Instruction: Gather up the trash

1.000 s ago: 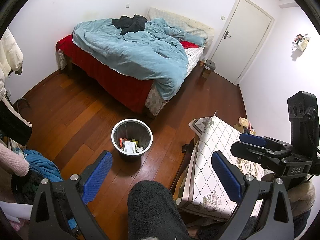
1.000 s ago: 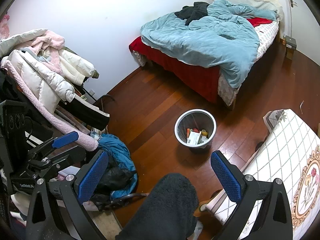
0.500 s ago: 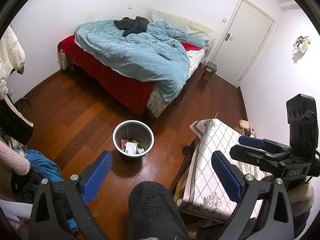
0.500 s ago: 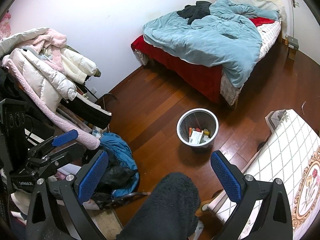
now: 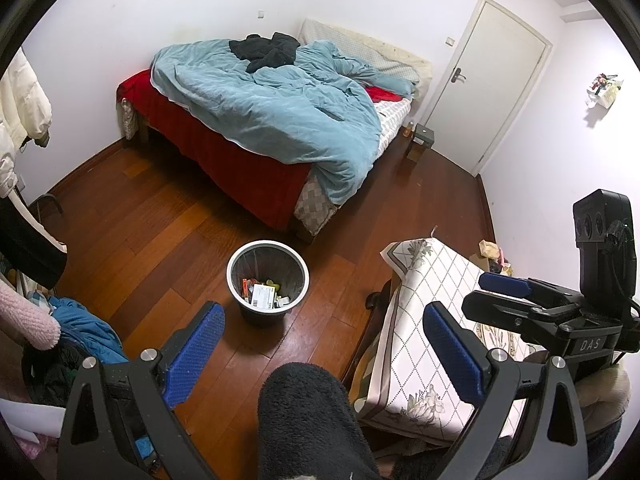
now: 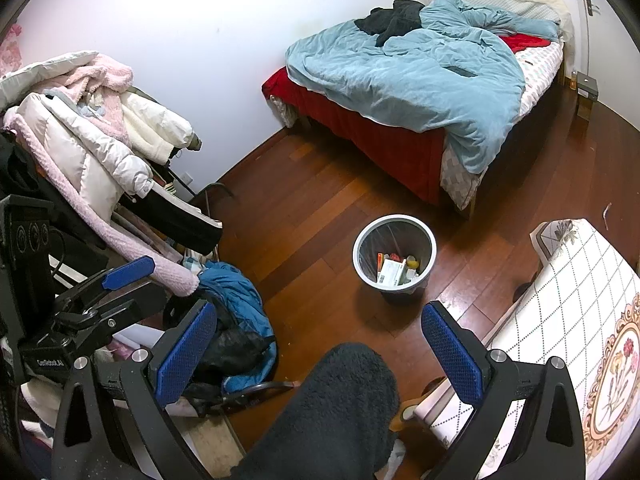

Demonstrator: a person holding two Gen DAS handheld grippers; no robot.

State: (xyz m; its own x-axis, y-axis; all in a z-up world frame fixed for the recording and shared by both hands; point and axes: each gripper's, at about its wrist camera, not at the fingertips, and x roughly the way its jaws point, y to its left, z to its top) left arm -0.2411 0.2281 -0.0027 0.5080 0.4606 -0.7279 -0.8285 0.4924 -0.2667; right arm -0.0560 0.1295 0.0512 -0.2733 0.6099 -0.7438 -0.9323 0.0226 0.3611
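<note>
A round bin (image 5: 294,268) with a white rim stands on the wooden floor, holding boxes and wrappers (image 5: 262,292). It also shows in the right wrist view (image 6: 362,246) with the same trash (image 6: 394,270). My left gripper (image 5: 322,344) is open and empty, held high above the floor near the bin. My right gripper (image 6: 318,346) is open and empty at a similar height. Each gripper shows from the side in the other's view: the right one (image 5: 532,300), the left one (image 6: 100,292). A dark fleece-covered leg (image 5: 308,420) is between the fingers.
A bed (image 5: 248,152) with a blue duvet and red sheet stands beyond the bin. A table with a diamond-pattern cloth (image 5: 424,344) is at the right. Piled coats and clothes (image 6: 92,148) crowd the left. A closed white door (image 5: 492,80) is at the back right.
Both views have shifted slightly; the bin and bed sit a little lower and more to the right in frame. Both grippers stay open and empty.
</note>
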